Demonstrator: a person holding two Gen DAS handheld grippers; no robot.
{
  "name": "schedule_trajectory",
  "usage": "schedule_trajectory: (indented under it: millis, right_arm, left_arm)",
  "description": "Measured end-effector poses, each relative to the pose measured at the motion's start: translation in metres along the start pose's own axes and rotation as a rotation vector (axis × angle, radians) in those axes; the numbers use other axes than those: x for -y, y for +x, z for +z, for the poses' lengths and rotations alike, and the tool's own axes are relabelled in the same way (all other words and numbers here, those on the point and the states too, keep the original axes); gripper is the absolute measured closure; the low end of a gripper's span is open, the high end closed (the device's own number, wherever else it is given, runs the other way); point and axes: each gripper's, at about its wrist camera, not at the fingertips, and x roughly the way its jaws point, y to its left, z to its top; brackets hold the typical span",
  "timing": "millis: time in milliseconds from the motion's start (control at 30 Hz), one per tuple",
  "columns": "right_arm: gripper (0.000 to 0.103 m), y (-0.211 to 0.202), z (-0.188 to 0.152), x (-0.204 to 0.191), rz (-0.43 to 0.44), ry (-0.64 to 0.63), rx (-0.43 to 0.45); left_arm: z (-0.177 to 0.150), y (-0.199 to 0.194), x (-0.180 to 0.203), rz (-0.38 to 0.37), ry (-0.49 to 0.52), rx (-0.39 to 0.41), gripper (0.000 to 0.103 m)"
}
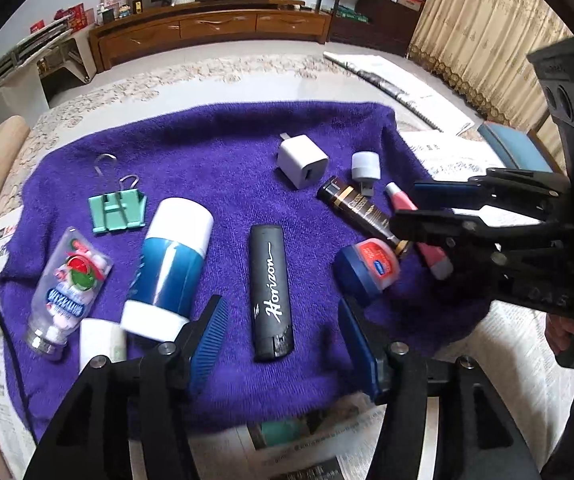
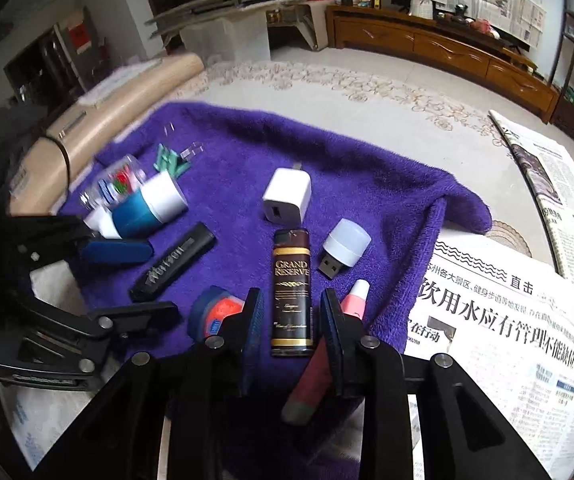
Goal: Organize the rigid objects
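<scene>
Small rigid objects lie on a purple towel point(image 1: 215, 140). My left gripper point(image 1: 281, 338) is open, its jaws either side of the near end of a black "Horizon" lighter point(image 1: 271, 294). My right gripper point(image 2: 293, 322) is open around the brown "Grand Reserve" lighter point(image 2: 291, 292), not closed on it; in the left wrist view it point(image 1: 407, 210) hovers over that lighter point(image 1: 361, 210). A blue-and-red tin point(image 1: 369, 266) and a pink tube point(image 2: 327, 352) lie beside the right jaws.
On the towel are a white charger cube point(image 1: 303, 161), a white USB lamp point(image 1: 363, 170), a green binder clip point(image 1: 117, 208), a blue-and-white tube point(image 1: 171, 266) and a candy bottle point(image 1: 67, 288). Newspapers point(image 2: 507, 320) cover the table to the right.
</scene>
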Motion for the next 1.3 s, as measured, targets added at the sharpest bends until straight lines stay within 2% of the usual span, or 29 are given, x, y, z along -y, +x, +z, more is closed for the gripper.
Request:
schedule_trajectory:
  millis: [67, 133, 200, 233, 300, 367, 433, 667, 767, 933, 1100, 1200, 1300]
  right_arm:
    - [0.061, -0.010, -0.001, -0.003, -0.006, 0.012, 0.019]
    - [0.053, -0.022, -0.003, -0.008, -0.007, 0.021, 0.044]
    - [0.049, -0.035, -0.006, -0.013, -0.015, 0.038, 0.065]
    - [0.045, -0.042, -0.007, -0.017, -0.023, 0.051, 0.075]
    - [0.035, -0.055, -0.011, -0.025, -0.026, 0.079, 0.099]
    - [0.019, -0.066, -0.014, -0.034, -0.029, 0.107, 0.121]
    - [0.011, -0.076, -0.019, -0.045, -0.055, 0.119, 0.128]
    - [0.001, -0.108, -0.042, -0.077, -0.096, 0.200, 0.146]
    - [0.001, -0.120, -0.055, -0.092, -0.112, 0.226, 0.156]
    - [0.000, -0.148, -0.080, -0.118, -0.137, 0.272, 0.176]
    - [0.000, -0.178, -0.112, -0.141, -0.178, 0.319, 0.200]
    - [0.000, -0.189, -0.131, -0.152, -0.211, 0.344, 0.208]
    - [0.000, -0.194, -0.150, -0.161, -0.206, 0.360, 0.195]
  left_arm:
    - [-0.003, -0.008, -0.001, -0.005, -0.011, 0.012, 0.037]
    - [-0.007, -0.019, -0.002, -0.010, -0.028, 0.025, 0.035]
    - [-0.011, -0.029, -0.003, -0.020, -0.048, 0.035, 0.023]
    - [-0.015, -0.035, -0.004, -0.028, -0.058, 0.037, 0.021]
    - [-0.021, -0.047, -0.006, -0.037, -0.075, 0.044, 0.014]
    - [-0.027, -0.058, -0.007, -0.032, -0.087, 0.061, 0.006]
    - [-0.034, -0.074, -0.008, -0.012, -0.098, 0.078, 0.001]
    - [-0.069, -0.119, -0.013, 0.049, -0.146, 0.111, 0.000]
    - [-0.088, -0.140, -0.016, 0.078, -0.175, 0.130, 0.000]
    - [-0.124, -0.176, -0.014, 0.206, -0.160, 0.174, 0.000]
    - [-0.156, -0.206, -0.008, 0.221, -0.134, 0.215, 0.000]
    - [-0.174, -0.220, -0.001, 0.261, -0.119, 0.232, 0.000]
    - [-0.192, -0.233, 0.006, 0.292, -0.116, 0.248, 0.000]
